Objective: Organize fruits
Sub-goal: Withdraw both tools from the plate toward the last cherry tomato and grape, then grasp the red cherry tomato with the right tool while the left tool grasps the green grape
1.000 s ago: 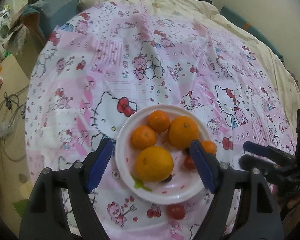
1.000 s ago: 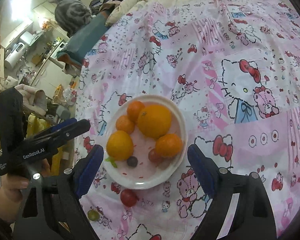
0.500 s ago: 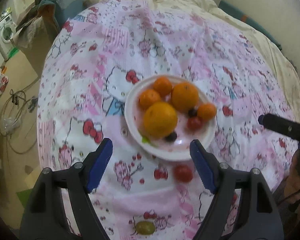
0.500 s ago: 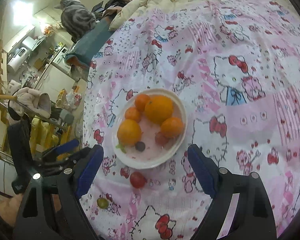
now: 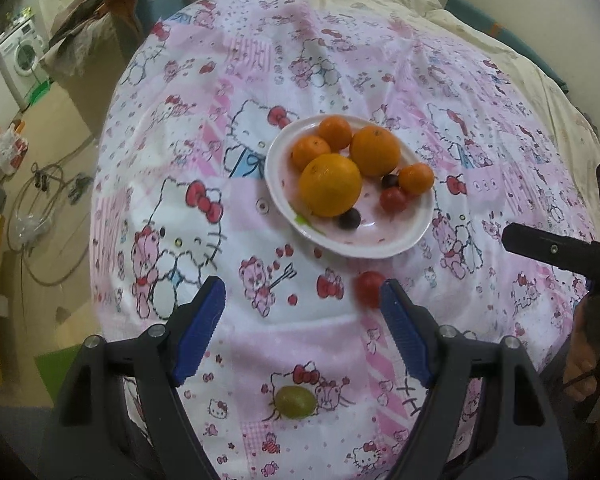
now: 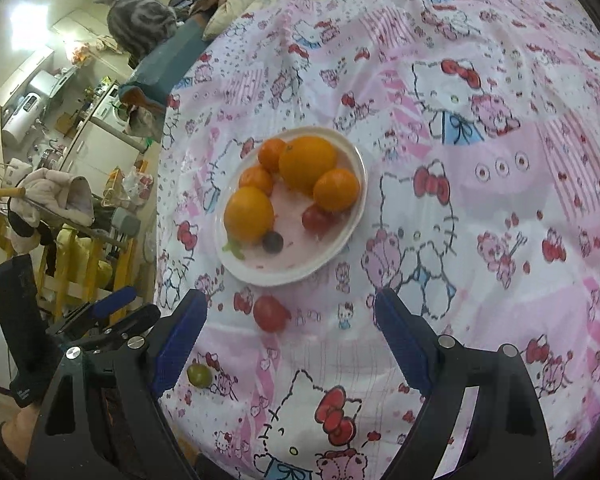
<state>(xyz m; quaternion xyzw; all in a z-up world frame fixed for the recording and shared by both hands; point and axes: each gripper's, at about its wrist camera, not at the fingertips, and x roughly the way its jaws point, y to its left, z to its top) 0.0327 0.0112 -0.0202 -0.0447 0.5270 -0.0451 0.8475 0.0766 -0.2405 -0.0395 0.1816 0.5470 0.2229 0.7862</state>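
**Both grippers hover open above a plate of fruit**

The left gripper (image 5: 302,332) hangs over the near part of a pink cartoon-print cloth (image 5: 204,128), its 2 blue-padded fingers (image 5: 200,330) spread wide with nothing between them. It looks down and forward at the white plate (image 5: 278,184), which sits farther out and slightly to the right of its centre line. The right gripper (image 6: 290,340) is posed much the same: fingers wide apart, empty, tilted down at the cloth, with the plate just beyond and a little left of its gap. In the left wrist view the right gripper shows as a black bar at the right edge, with part of the person's hand (image 5: 588,356) under it. In the right wrist view the left gripper appears low at the left edge, beside the cloth's rim.

On the plate lie 2 large oranges (image 5: 331,185), 3 smaller tangerines (image 5: 335,132), 1 cherry tomato (image 5: 393,199) and dark grapes (image 5: 349,219); 2 grapes show in the left wrist view, 1 in the right.

Off the plate, 2 fruits rest on the cloth. A red tomato (image 6: 271,313) lies just near of the plate's rim, apart from it. A green grape (image 5: 296,401) lies nearer still, between the left gripper's fingers in that view.

A grey striped cat (image 6: 140,20) sits at the far left beyond the cloth.
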